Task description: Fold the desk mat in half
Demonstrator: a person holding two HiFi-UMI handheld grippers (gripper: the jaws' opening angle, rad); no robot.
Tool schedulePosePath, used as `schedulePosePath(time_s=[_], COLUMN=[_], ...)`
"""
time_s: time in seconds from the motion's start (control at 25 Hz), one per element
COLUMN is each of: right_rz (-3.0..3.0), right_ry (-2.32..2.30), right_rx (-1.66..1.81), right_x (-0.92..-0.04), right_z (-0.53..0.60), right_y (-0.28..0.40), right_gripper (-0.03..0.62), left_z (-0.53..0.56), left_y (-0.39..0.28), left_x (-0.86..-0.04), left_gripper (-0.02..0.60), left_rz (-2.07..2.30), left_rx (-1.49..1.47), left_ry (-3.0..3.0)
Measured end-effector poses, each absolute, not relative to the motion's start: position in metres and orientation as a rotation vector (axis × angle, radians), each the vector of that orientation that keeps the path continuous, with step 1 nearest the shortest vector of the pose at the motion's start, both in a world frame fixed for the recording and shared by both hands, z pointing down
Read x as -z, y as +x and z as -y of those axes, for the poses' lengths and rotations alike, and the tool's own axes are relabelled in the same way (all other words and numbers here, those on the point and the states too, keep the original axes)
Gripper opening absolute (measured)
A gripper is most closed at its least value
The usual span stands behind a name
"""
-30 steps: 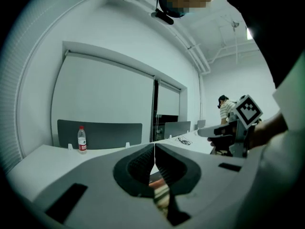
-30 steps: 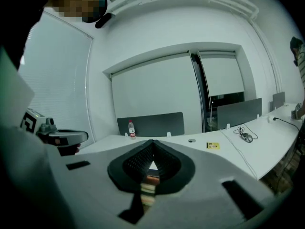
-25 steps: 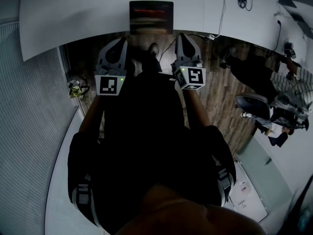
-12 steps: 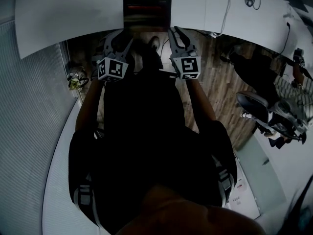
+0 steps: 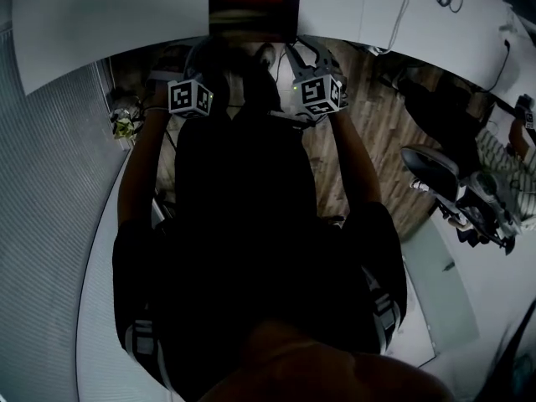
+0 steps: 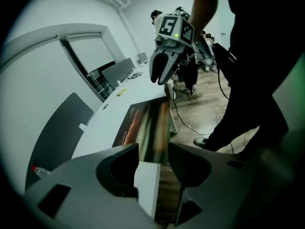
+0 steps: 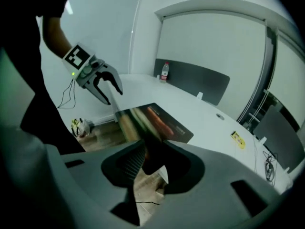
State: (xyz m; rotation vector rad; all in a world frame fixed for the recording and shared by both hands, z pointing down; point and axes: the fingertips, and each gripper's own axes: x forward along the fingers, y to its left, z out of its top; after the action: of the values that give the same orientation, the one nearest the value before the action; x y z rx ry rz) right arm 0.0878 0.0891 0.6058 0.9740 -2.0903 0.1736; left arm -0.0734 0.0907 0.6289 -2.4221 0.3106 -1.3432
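Note:
The desk mat [image 5: 254, 7], dark with a reddish print, lies flat at the near edge of the white curved table [image 5: 126, 15]. Both grippers hang in front of that edge, one at each near corner. My left gripper [image 6: 152, 156] is open, its jaws just widened, with the table edge and the mat's [image 6: 143, 128] near border in the gap, untouched. My right gripper [image 7: 147, 161] is also open after widening, and the mat's [image 7: 157, 120] corner shows between its jaws without being pinched. Each view shows the other gripper: the right gripper [image 6: 164, 73] and the left gripper [image 7: 105, 85], both spread.
A water bottle [image 7: 165, 71] stands before a grey partition [image 7: 190, 82] at the far side. A yellow sticker [image 7: 237, 140] lies on the table. On the wooden floor [image 5: 360, 166] are cables, a small bag [image 5: 124, 122] and an office chair [image 5: 435, 170].
Both grippers have dropped toward the table's near edge and rolled. Their jaws, shut a second ago, now stand apart at the mat's corners.

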Motion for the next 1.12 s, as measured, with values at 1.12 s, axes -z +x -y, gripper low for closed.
schedulePosePath(time_s=[1.12], right_rz=[1.672], right_ry=[0.532], right_rx=[0.330], right_x=[-0.707], right_z=[-0.096], right_y=[0.076], right_gripper=[0.155], left_z=[-0.080], left_y=[-0.078], left_x=[-0.704], left_gripper=[0.191], left_rz=[-0.218], left_rx=[1.551], left_ry=[-2.168])
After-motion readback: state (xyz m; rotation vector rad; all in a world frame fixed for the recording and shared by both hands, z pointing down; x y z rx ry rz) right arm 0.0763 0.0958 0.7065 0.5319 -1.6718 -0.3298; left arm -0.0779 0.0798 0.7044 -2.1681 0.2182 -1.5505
